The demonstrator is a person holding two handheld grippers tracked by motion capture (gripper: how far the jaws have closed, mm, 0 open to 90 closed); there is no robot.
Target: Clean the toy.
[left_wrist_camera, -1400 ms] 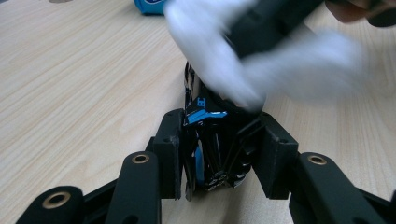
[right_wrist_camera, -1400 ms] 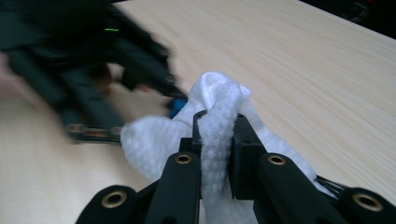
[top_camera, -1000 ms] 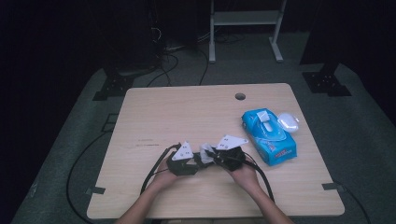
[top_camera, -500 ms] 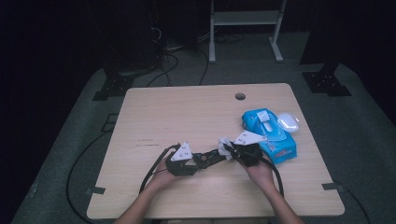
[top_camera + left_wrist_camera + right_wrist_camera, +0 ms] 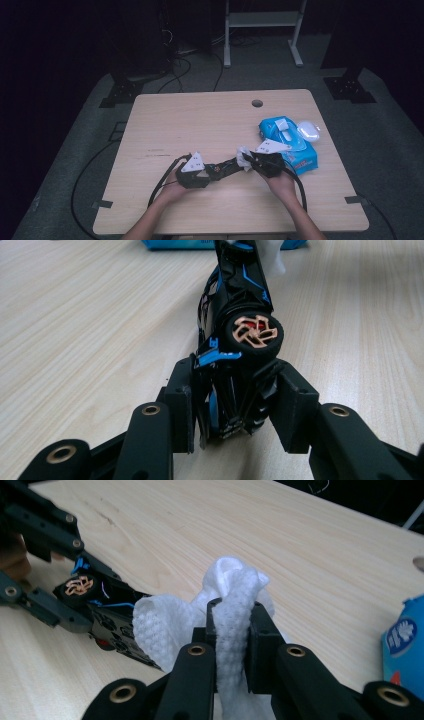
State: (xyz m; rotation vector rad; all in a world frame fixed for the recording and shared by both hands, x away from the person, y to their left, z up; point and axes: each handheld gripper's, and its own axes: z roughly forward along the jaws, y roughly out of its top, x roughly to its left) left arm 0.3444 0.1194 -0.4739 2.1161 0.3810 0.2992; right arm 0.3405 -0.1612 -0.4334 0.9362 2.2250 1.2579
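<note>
A black toy car (image 5: 226, 168) with blue trim and a copper-spoked wheel lies on its side low over the table. My left gripper (image 5: 212, 172) is shut on one end of it; in the left gripper view the jaws of that gripper (image 5: 232, 390) clamp the car (image 5: 240, 305) just under the wheel. My right gripper (image 5: 250, 161) is shut on a bunched white wipe (image 5: 243, 156), which rests against the car's other end. In the right gripper view the wipe (image 5: 230, 595) stands pinched between the jaws of the gripper (image 5: 234, 617), with the car (image 5: 107, 620) behind it.
A blue pack of wet wipes (image 5: 287, 142) lies to the right of my right hand, with a small white oval object (image 5: 308, 130) beside it. The wooden table (image 5: 200, 120) has a cable hole (image 5: 257, 103) near its far edge. Cables trail off the front left.
My right gripper has slid to the right with the wipe, away from the left gripper and along the car to its far end. The left gripper and the car stayed put.
</note>
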